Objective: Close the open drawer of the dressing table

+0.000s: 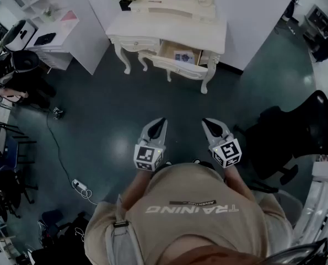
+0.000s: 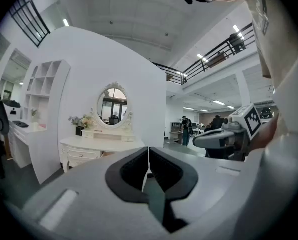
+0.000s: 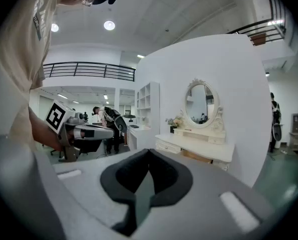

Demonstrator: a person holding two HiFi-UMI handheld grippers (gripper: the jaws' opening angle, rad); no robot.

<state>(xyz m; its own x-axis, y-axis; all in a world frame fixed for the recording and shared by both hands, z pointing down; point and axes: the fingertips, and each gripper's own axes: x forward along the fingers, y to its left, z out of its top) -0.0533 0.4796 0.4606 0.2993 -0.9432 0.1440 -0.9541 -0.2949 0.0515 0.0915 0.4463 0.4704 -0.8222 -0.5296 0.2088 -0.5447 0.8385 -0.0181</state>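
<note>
The cream dressing table (image 1: 169,29) stands against a white wall at the top of the head view, some way ahead of me. Its middle drawer (image 1: 177,59) is pulled out, with a small box showing inside. My left gripper (image 1: 161,120) and right gripper (image 1: 206,121) hover side by side over the dark floor, well short of the table, both shut and holding nothing. The left gripper view has the table (image 2: 101,145) with its oval mirror (image 2: 112,104) left of the closed jaw tips (image 2: 149,149). In the right gripper view the table (image 3: 204,146) is to the right of the tips (image 3: 149,151).
A white desk and shelf unit (image 1: 53,35) stands left of the dressing table. Black office chairs sit at the right (image 1: 285,137) and far left (image 1: 17,73). A cable and power strip (image 1: 80,187) lie on the floor at the left.
</note>
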